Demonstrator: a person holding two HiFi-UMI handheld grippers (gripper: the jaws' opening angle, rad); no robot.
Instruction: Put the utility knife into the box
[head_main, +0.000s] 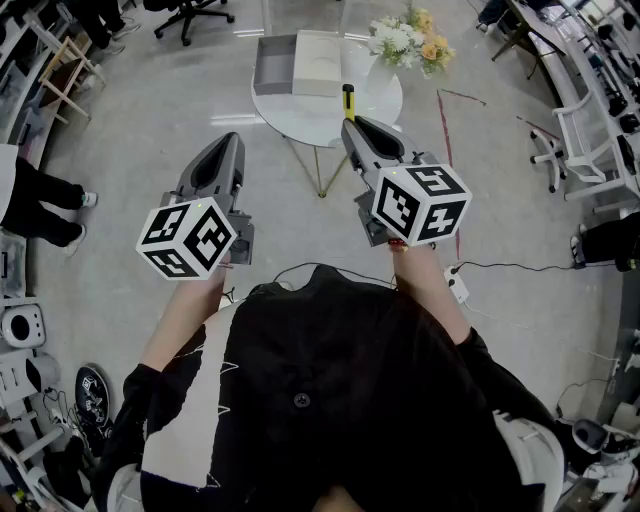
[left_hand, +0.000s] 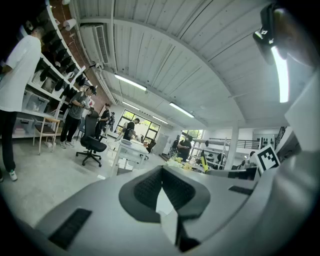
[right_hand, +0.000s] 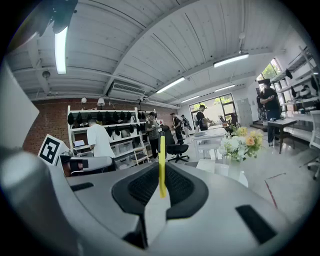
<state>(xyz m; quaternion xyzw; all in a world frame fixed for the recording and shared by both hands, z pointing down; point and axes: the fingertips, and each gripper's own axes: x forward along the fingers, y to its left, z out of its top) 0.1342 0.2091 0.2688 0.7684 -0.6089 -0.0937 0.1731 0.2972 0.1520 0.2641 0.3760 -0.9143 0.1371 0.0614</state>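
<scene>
The utility knife (right_hand: 161, 165) stands upright between the jaws of your right gripper (head_main: 348, 121), which are closed on its thin yellow body. This hold, I think, keeps the free end forward so that it can go into the box (head_main: 272, 68). The box lies open on the round table (head_main: 300, 115), ahead of the knife and a little left, at the far edge. The flowers (head_main: 405, 38) stand just beside it on the right, so the near side gives more room. Your left gripper (head_main: 226, 145) has its jaws together on nothing, apart from the table.
</scene>
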